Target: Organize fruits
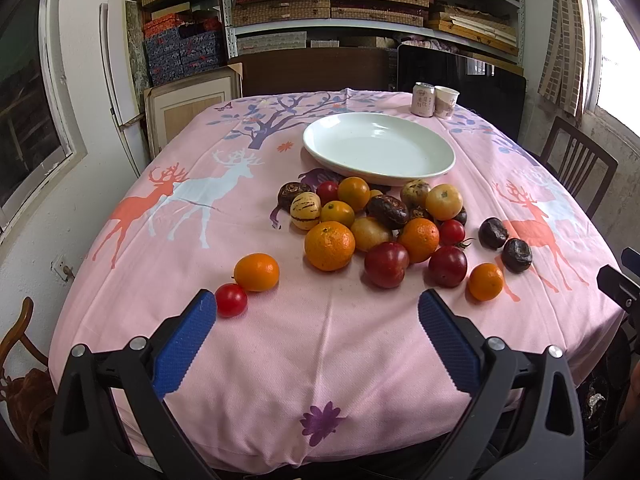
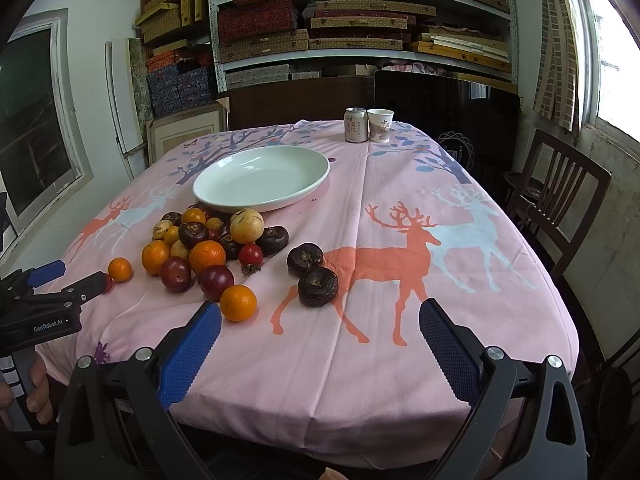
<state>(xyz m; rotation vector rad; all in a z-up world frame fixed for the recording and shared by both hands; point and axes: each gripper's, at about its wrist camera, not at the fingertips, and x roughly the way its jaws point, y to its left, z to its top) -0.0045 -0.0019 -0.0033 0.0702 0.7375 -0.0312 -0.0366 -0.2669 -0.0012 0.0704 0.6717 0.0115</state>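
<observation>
A heap of fruit [image 1: 376,224] [image 2: 212,244] lies on the pink tablecloth just in front of an empty white plate [image 1: 380,148] [image 2: 262,178]: oranges, dark red plums, small red tomatoes, yellow striped fruits and dark brown water chestnuts. An orange [image 1: 256,272] and a small tomato [image 1: 231,300] lie apart at the near left, beside my left finger. Two water chestnuts [image 2: 312,274] and one orange [image 2: 238,303] lie off to the heap's right. My left gripper [image 1: 316,320] is open over bare cloth near the table's front edge. My right gripper [image 2: 320,328] is open too, nothing between its fingers.
A drink can [image 1: 423,100] [image 2: 356,125] and a paper cup [image 1: 446,102] [image 2: 380,125] stand at the table's far edge. Wooden chairs [image 2: 560,196] stand to the right, and another chair [image 1: 20,344] at the left. Shelves of boxes [image 1: 360,0] fill the back wall.
</observation>
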